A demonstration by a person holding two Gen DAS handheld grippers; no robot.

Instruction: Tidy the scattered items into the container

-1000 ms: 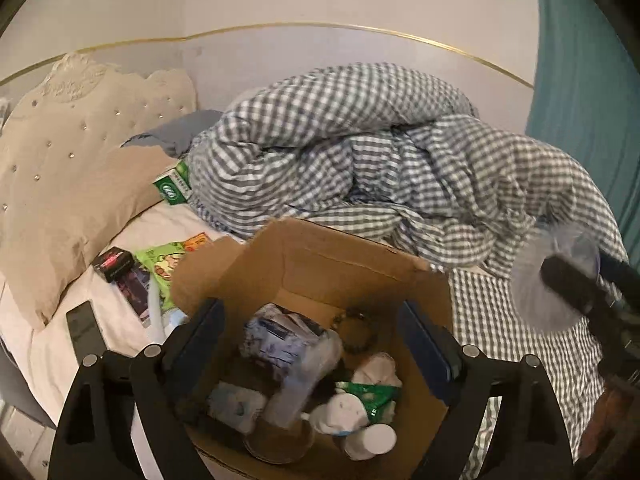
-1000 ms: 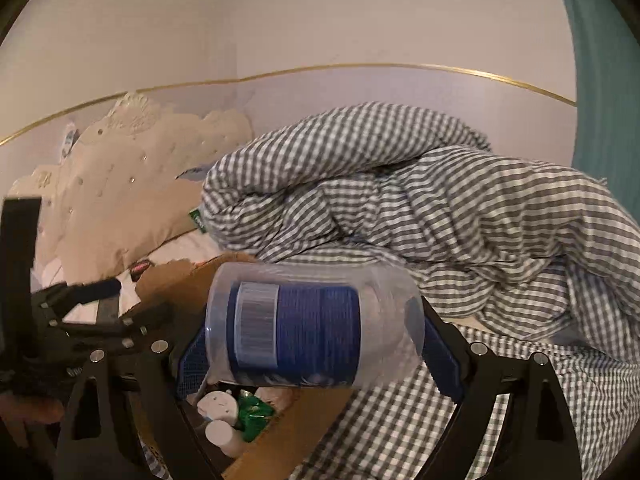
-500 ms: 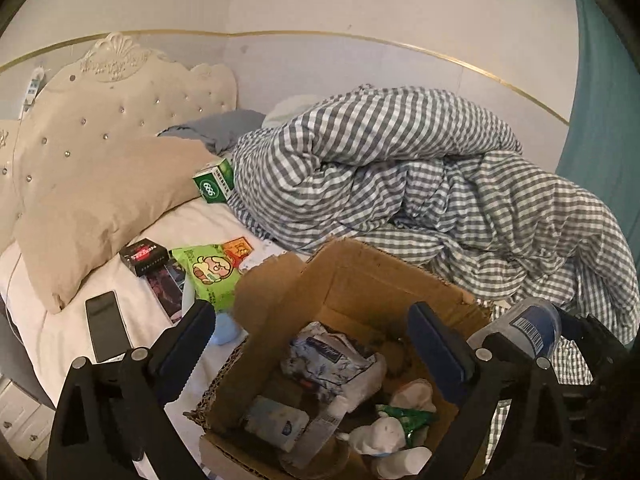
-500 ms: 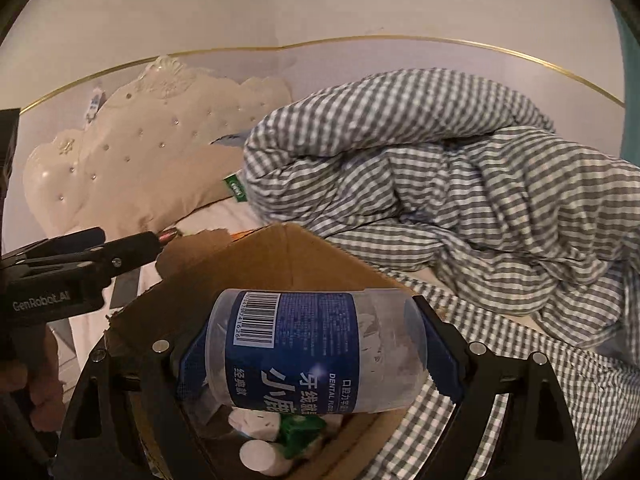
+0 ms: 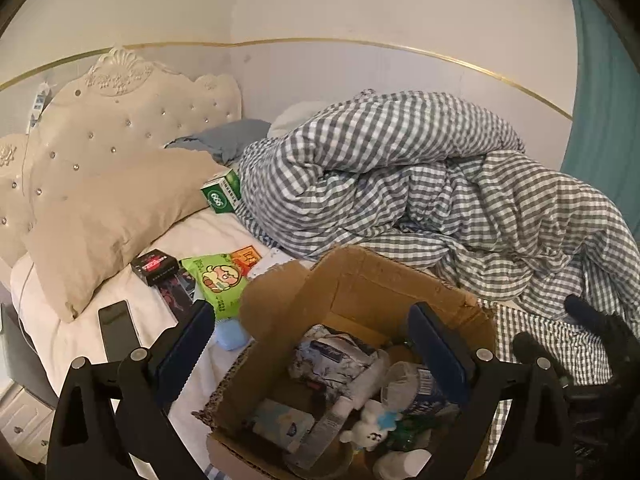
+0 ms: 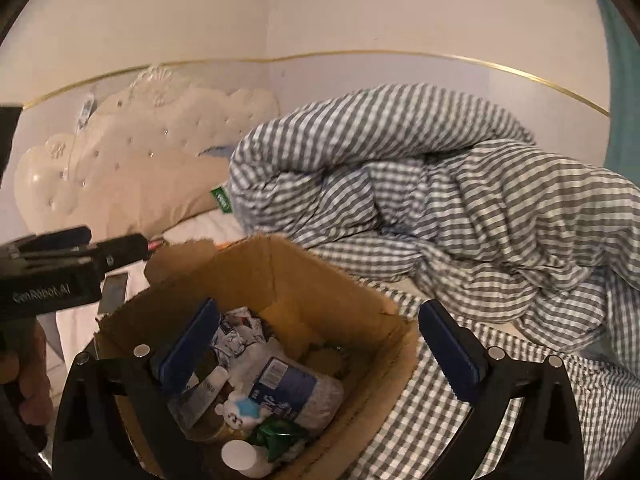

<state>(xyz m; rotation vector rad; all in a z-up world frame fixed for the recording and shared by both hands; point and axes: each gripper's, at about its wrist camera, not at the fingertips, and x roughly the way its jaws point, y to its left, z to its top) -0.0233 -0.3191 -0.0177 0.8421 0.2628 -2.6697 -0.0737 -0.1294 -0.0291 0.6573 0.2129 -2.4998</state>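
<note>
Cardboard box [image 6: 280, 276] sat low and centre in both views, flaps up, resting on the bed beside the rumpled checked duvet [image 6: 460, 200]. Inside it lay the clear tub with the blue label [image 6: 296, 392], tipped on its side in the middle of the pile, touching a small white toy figure [image 6: 240, 412] and a green wrapper [image 6: 276, 436]. A white bottle cap [image 6: 240, 454] showed at the bottom edge, with crumpled printed packets [image 6: 240, 330] toward the back wall of the box.

The right gripper [image 6: 316, 344] hung over the box, jaws spread wide with nothing between them; the tub lay below, clear of both pads. The left gripper [image 5: 316, 344] was also over the box, its jaws parted and empty too. From the right wrist view, the left gripper appeared at the far left of the frame, side-on.

Out on the white sheet, in the left half of the left wrist view, things were scattered: a green snack packet [image 5: 216, 280] just beside the box's torn flap, a small dark box with pink print [image 5: 155, 266], a black phone [image 5: 118, 328] lower left, a pale blue object [image 5: 232, 334] partly hidden behind the left pad. Up by the beige pillow [image 5: 108, 208], a green-and-white carton [image 5: 222, 192] was tucked against the duvet's edge.
</note>
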